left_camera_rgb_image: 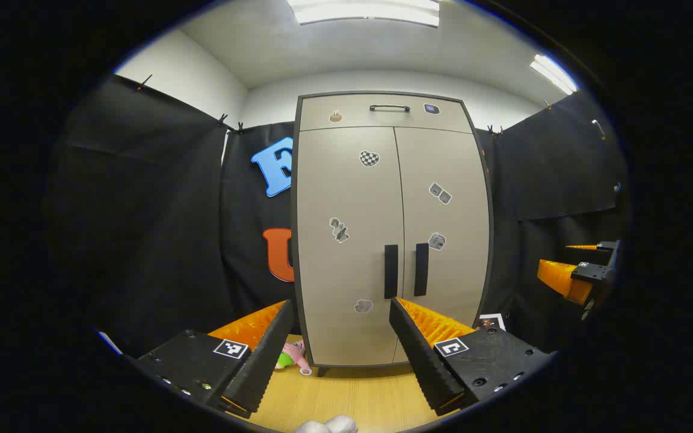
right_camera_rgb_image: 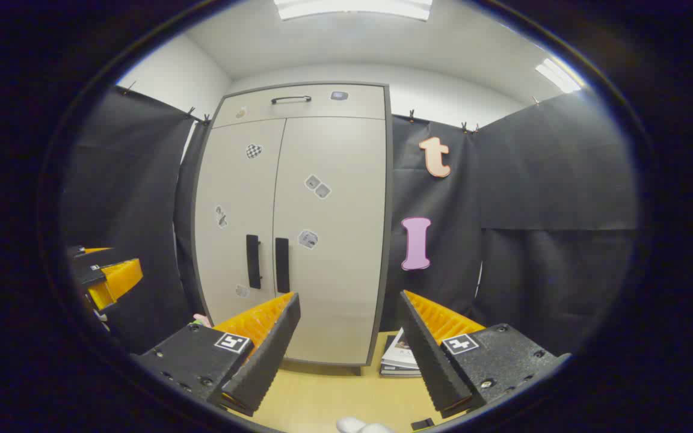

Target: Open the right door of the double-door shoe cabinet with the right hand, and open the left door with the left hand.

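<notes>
Shoe cabinet [left_camera_rgb_image: 391, 228]: both doors closed. Left gripper [left_camera_rgb_image: 340, 313] and right gripper [right_camera_rgb_image: 349, 304] both held apart, well short of handles [left_camera_rgb_image: 405, 270].

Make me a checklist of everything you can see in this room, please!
Surface: wooden floor, bare in front of the cabinet.
Job's things: shoe cabinet, both doors shut; left door handle and right door handle side by side, untouched; a drawer on top.
Clutter: pink toy at the cabinet's left foot; magazines at its right foot.
Grippers: left gripper open, away from the doors; right gripper open, also away.
Cables: nothing seen.
Surroundings: black cloth walls, white ceiling with lights.
</notes>
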A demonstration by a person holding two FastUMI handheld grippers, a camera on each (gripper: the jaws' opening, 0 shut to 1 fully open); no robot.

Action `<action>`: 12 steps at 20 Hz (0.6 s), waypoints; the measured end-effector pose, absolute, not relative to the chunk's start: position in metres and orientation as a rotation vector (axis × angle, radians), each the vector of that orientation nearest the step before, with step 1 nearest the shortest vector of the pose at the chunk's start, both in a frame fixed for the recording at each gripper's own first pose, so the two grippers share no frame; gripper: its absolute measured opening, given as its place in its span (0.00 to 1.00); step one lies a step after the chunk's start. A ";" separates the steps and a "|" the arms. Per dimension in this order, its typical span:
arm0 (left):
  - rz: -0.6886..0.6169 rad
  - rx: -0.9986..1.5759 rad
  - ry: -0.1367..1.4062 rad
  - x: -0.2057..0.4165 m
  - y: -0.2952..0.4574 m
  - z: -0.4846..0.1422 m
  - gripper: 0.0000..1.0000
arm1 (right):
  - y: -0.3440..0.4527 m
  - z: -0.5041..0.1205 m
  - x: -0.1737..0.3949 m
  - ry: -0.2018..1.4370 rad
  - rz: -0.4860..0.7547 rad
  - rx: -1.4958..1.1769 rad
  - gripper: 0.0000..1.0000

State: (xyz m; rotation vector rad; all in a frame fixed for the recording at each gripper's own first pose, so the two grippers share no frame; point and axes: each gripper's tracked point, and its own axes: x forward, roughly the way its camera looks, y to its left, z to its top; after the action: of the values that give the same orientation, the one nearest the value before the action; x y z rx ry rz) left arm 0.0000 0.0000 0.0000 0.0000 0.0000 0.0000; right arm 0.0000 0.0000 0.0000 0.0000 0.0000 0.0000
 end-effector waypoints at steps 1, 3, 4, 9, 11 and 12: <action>0.000 0.000 -0.001 0.000 0.000 0.000 0.96 | 0.001 0.001 0.000 0.000 0.000 -0.002 1.00; -0.004 0.002 0.001 0.000 -0.002 0.000 0.96 | 0.002 0.000 0.001 0.000 0.003 -0.005 1.00; -0.006 0.002 0.000 0.000 -0.002 0.000 0.96 | 0.002 0.000 0.001 0.002 0.006 -0.004 1.00; 0.000 0.013 0.001 0.000 -0.003 0.000 0.96 | 0.003 -0.004 0.004 0.010 0.011 -0.004 1.00; 0.004 0.015 0.002 0.000 -0.002 0.000 0.96 | 0.001 -0.006 0.006 0.013 0.011 -0.004 1.00; 0.006 0.017 0.002 0.000 -0.001 0.000 0.96 | 0.001 -0.006 0.008 0.015 0.009 -0.004 1.00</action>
State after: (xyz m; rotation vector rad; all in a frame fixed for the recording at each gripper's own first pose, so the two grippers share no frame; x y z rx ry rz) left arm 0.0001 -0.0010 -0.0002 0.0170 0.0023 0.0057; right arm 0.0080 0.0008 -0.0063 -0.0044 0.0148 0.0085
